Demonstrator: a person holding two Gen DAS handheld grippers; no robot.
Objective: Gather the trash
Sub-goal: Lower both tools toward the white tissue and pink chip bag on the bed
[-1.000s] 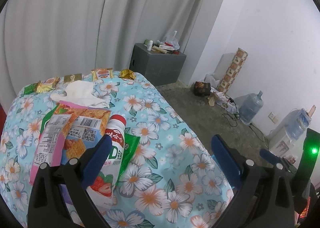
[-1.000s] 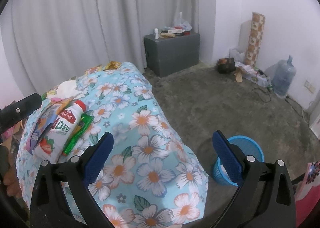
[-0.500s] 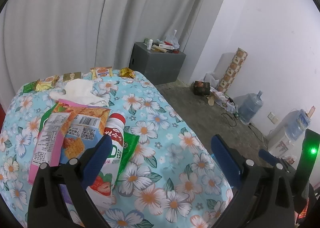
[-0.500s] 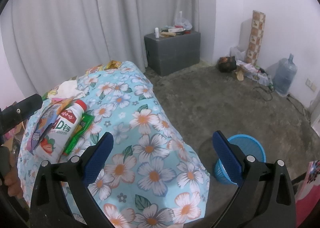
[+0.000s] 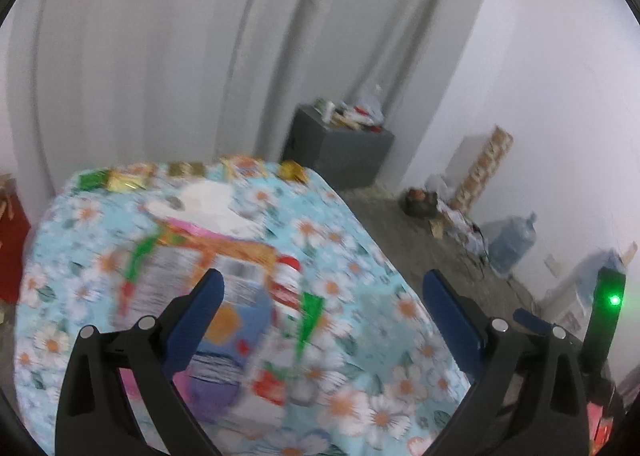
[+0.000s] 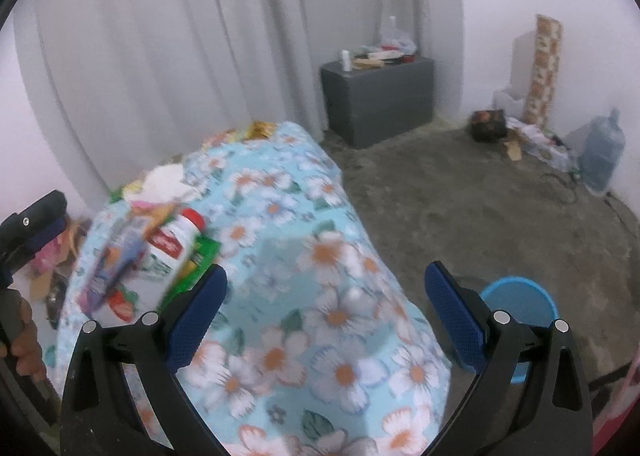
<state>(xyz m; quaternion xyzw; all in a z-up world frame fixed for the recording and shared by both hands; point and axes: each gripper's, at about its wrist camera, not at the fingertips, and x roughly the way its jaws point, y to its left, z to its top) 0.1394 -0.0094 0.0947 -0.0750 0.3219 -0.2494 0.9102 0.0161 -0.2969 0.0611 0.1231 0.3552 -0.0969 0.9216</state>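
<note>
A table under a floral blue cloth (image 5: pixel 360 320) carries the trash. A white drink bottle with a red cap (image 5: pixel 282 296) lies beside a large snack bag (image 5: pixel 192 280) and a green wrapper (image 5: pixel 310 316). Crumpled white tissue (image 5: pixel 208 200) sits behind them, and several small wrappers (image 5: pixel 192 170) line the far edge. My left gripper (image 5: pixel 320 312) hovers open above the bottle and bag, holding nothing. My right gripper (image 6: pixel 324 308) is open over the cloth's near right side, with the bottle (image 6: pixel 172 244) to its left. A blue bin (image 6: pixel 520 316) stands on the floor behind its right finger.
A grey cabinet (image 6: pixel 380 100) with clutter on top stands by the curtain. A water jug (image 6: pixel 602 154), a patterned box (image 6: pixel 542 68) and loose items lie along the right wall. The concrete floor (image 6: pixel 460 208) stretches between table and wall. A hand (image 6: pixel 24 340) holds the left gripper's handle.
Both views have tilted and turned blurry with motion. The left gripper has shifted nearer over the bottle and snack bag. Both stay open.
</note>
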